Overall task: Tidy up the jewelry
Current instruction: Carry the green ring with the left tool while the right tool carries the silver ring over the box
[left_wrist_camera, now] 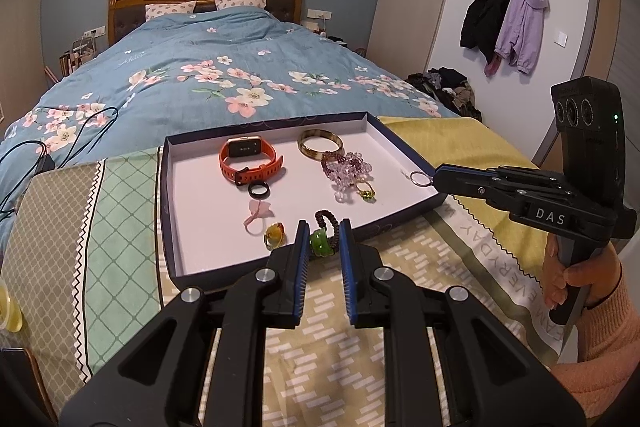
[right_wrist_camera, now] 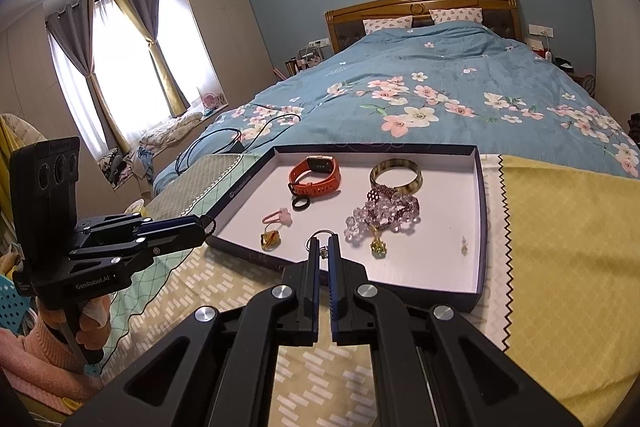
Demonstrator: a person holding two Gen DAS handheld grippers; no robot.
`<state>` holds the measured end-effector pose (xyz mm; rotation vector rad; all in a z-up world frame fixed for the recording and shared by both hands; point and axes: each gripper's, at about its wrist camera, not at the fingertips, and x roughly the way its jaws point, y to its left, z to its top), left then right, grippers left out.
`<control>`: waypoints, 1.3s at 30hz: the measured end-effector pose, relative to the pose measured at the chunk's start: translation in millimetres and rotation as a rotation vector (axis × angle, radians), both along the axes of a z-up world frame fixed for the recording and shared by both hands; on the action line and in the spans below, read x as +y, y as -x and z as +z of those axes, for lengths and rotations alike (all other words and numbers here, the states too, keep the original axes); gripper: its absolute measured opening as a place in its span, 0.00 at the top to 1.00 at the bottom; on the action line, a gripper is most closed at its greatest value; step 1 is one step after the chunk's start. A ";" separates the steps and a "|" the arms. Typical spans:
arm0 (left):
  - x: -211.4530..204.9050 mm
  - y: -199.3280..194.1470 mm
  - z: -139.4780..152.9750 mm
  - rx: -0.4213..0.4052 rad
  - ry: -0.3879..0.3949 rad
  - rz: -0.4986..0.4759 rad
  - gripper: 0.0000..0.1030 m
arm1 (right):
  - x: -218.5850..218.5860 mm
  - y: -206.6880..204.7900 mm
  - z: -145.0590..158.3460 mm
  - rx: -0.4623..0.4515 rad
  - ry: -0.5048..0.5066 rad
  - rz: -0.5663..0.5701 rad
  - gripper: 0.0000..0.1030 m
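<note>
A dark blue tray (left_wrist_camera: 404,143) (right_wrist_camera: 480,219) with a white floor lies on the patchwork cloth. In it are an orange watch (left_wrist_camera: 250,157) (right_wrist_camera: 314,177), a bangle (left_wrist_camera: 320,145), purple bead bracelets (left_wrist_camera: 348,167) (right_wrist_camera: 384,215), a black ring (left_wrist_camera: 259,190), a pink ring (left_wrist_camera: 256,215) and an amber ring (left_wrist_camera: 274,235). My left gripper (left_wrist_camera: 324,231) (right_wrist_camera: 202,227) hovers over the tray's near edge, shut on a dark braided bracelet with a green jade bead (left_wrist_camera: 322,243). My right gripper (right_wrist_camera: 324,243) (left_wrist_camera: 436,178) is shut on a thin silver ring (right_wrist_camera: 320,235) (left_wrist_camera: 420,179) above the tray's right side.
Behind the tray spreads a bed with a blue floral quilt (left_wrist_camera: 240,67), and a black cable (right_wrist_camera: 224,143) lies on it. A small green ring (right_wrist_camera: 378,247) and a tiny earring (right_wrist_camera: 464,247) lie in the tray. A person's hand (left_wrist_camera: 560,279) grips the right handle.
</note>
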<state>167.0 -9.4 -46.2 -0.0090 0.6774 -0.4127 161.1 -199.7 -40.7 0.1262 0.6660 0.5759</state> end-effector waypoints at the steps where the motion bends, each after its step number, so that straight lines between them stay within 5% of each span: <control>1: -0.1 -1.3 0.4 -0.001 -0.002 0.001 0.85 | -0.3 -0.3 0.7 -0.001 -0.001 0.000 0.98; 39: 1.6 -31.2 4.0 -0.023 -0.035 0.041 0.85 | 2.6 -23.1 10.5 -0.010 -0.025 -0.004 0.98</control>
